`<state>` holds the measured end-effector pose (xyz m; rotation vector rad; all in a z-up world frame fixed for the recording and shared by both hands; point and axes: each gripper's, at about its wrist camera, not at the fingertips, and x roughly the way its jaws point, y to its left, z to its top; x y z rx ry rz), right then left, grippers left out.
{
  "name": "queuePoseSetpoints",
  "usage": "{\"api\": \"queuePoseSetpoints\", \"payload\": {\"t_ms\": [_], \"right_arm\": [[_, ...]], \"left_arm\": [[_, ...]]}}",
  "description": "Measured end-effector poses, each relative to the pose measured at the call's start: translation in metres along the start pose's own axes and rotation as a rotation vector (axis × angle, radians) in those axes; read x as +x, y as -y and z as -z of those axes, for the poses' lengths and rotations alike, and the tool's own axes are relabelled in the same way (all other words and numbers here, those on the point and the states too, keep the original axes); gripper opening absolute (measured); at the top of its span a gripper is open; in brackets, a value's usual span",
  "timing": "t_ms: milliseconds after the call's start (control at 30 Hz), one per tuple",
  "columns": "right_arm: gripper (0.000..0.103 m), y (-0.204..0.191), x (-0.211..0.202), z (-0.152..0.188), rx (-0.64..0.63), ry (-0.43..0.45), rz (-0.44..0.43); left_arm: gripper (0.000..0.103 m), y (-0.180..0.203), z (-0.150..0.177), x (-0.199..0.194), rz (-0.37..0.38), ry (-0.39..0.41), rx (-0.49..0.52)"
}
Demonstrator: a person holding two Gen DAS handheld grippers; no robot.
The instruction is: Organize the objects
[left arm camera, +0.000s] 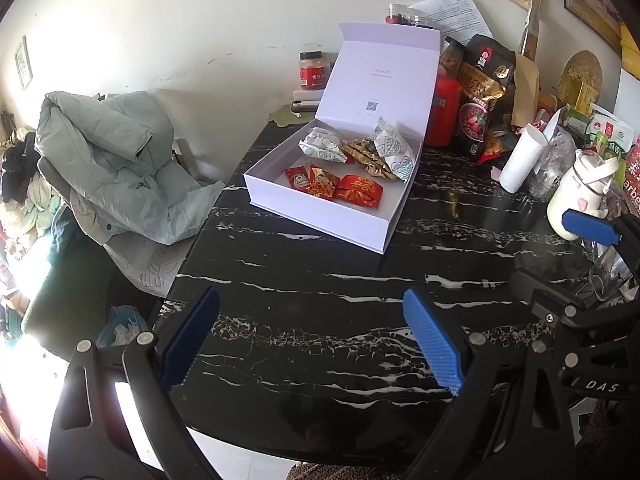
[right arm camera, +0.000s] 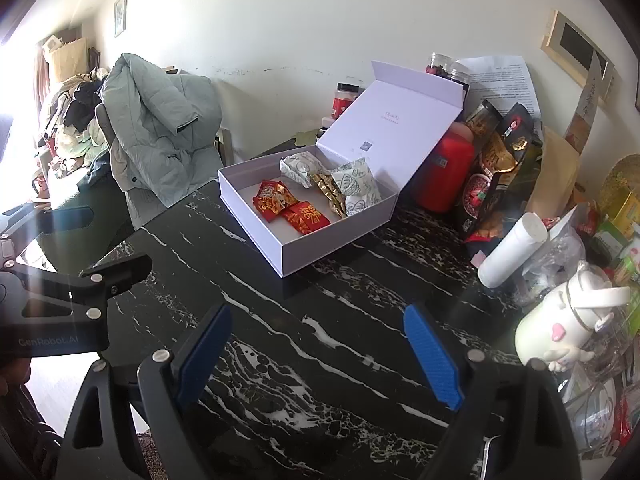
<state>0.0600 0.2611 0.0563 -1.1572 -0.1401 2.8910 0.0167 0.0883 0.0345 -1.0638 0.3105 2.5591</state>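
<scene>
Left wrist view: we see the left tool (left arm camera: 312,340) with its blue pads (left arm camera: 192,338) spread wide, nothing between them, hovering over bare black marble desk (left arm camera: 320,280). Right of it in the same view, part of the right tool (left arm camera: 588,226) pokes in, one blue pad showing near a white mug (left arm camera: 576,196); we can't tell from here whether they touch. In the right wrist view the right tool (right arm camera: 318,354) is also wide apart and empty, over the desk.

Writing: "DAS" reads on the right tool's black body in the left view; "GenRobot.AI" on the left tool's body at the left edge of the right view. The box lid carries small print and a QR code, too small to read. Snack bag labels are Chinese characters, not legible to us.

Task things: a white box (left arm camera: 320,220) sits open near the desk's far middle, lid (left arm camera: 376,76) tilted back against a red canister (left arm camera: 442,110). Inside: red and gold packets (left arm camera: 352,192) toward the near left, white patterned wrappers (left arm camera: 324,144) and a gold wrapper (left arm camera: 368,156) toward the back. Both tools are well apart from the box.

Room, left to right: piled clothes, a grey-green padded jacket (left arm camera: 116,160) over a chair beside the desk's left edge, a red-labelled jar (left arm camera: 311,70) by the cream wall, dark snack bags (left arm camera: 484,92), a white paper roll (left arm camera: 522,158), cluttered packages at far right. Framed pictures hang on the wall.
</scene>
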Motion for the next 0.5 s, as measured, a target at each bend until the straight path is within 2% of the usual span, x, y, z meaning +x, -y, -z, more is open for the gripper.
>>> {"api": "queuePoseSetpoints", "payload": {"t_ms": [500], "right_arm": [[0.089,0.0022,0.0088,0.0007,0.006,-0.019,0.0]], "left_arm": [[0.093,0.0025,0.0012,0.0072,0.019,-0.015,0.019]]}}
